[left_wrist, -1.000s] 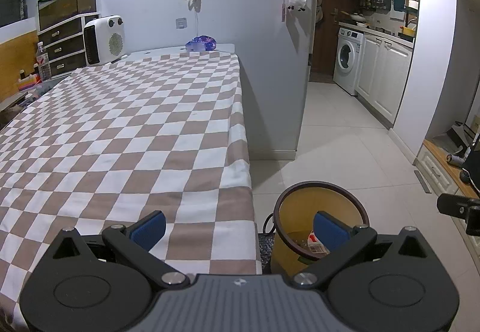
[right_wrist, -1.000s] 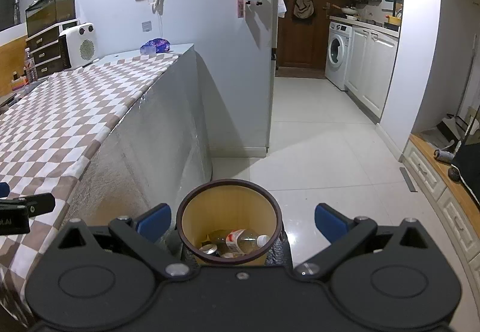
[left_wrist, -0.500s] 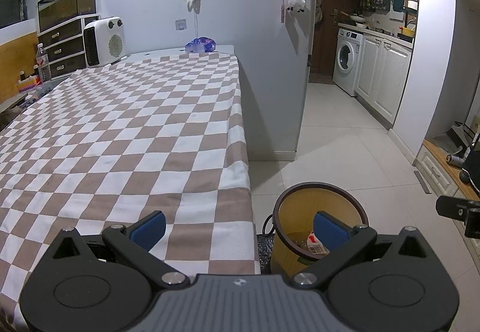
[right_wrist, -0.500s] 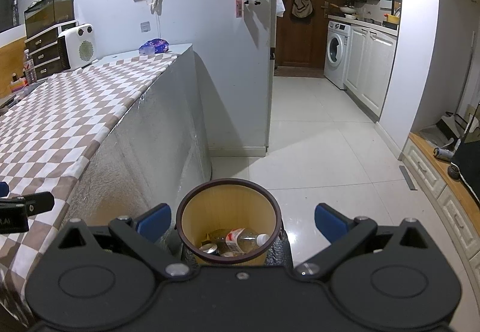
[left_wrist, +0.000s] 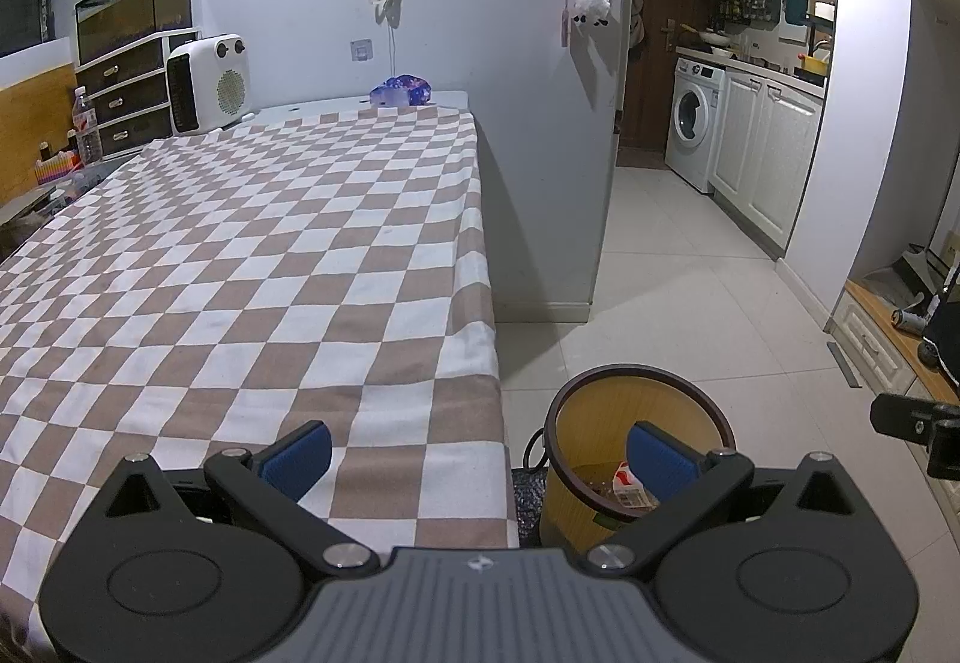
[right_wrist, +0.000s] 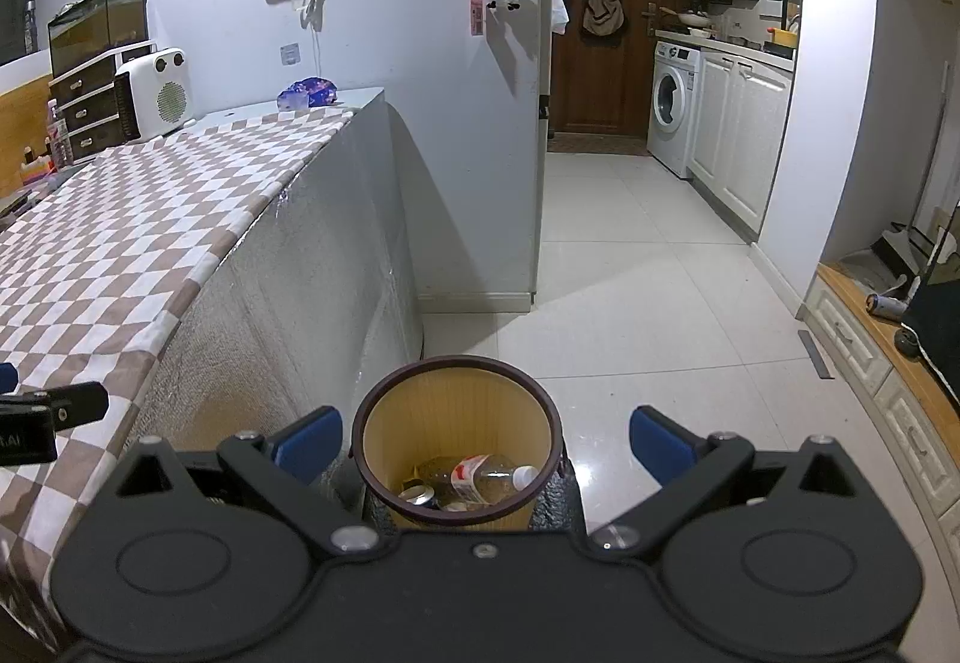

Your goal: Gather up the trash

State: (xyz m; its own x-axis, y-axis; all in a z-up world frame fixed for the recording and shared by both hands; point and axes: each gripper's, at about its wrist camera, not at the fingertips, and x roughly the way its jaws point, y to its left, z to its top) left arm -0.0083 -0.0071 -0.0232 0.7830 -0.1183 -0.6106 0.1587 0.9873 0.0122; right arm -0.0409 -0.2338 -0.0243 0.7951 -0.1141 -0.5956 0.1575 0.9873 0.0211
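Round wood-grain bin (right_wrist: 457,426), dark rim, bottle (right_wrist: 480,483) and can (right_wrist: 420,495) inside.
Centred below right gripper (right_wrist: 483,441); both grippers spread apart, empty; left gripper (left_wrist: 477,453) over checkered cloth (left_wrist: 240,267) edge.

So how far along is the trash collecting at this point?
Done, by the look of it: the bin on the floor already holds a plastic bottle, a can and a carton. In hand: nothing; the left gripper and right gripper are both open. No loose trash shows on the checkered tablecloth.

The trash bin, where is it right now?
The trash bin stands on the floor beside the checkered table, low in the middle of the right wrist view, straight ahead of the open right gripper.
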